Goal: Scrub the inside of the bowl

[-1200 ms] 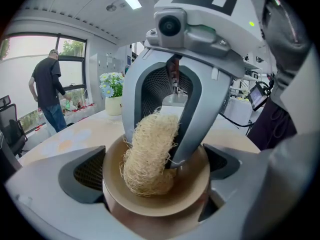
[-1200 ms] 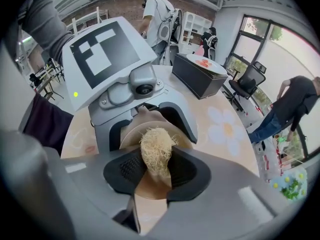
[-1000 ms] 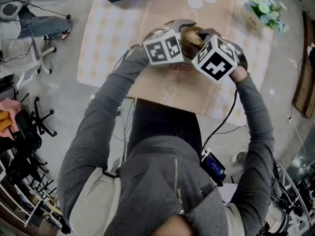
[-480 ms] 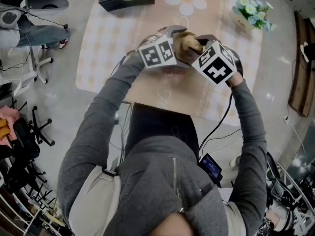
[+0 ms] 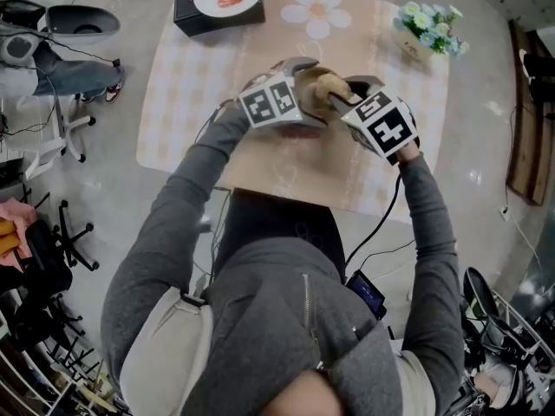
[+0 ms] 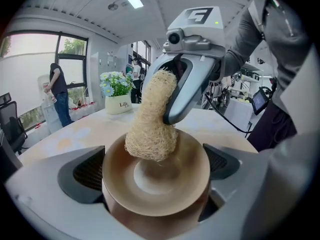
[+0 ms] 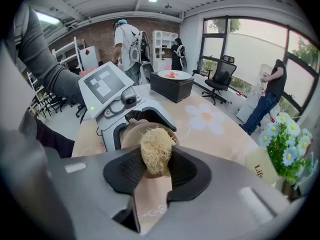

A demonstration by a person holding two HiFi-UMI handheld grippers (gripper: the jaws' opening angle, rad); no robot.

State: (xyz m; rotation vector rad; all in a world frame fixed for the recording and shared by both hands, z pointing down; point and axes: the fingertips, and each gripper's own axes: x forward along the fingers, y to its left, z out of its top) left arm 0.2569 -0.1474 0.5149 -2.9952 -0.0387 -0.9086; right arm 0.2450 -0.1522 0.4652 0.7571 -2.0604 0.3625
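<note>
Bowl clamped in the left gripper, loofah pressed into it by the right

The left gripper [image 6: 152,171] has its jaws closed on the sides of the tan bowl [image 6: 187,176], whose opening faces that gripper's camera; the bowl's lower edge is cut off behind the gripper body. The right gripper [image 7: 156,171] pinches a straw-coloured loofah [image 6: 151,126], whose frayed end lies against the bowl's upper inner wall. From the head view both are over the near half of the table [image 5: 195,81], the bowl almost wholly hidden behind the marker cubes. In the right gripper view only its rim peeks behind the loofah. Whether the bowl touches the table cannot be told.
</note>
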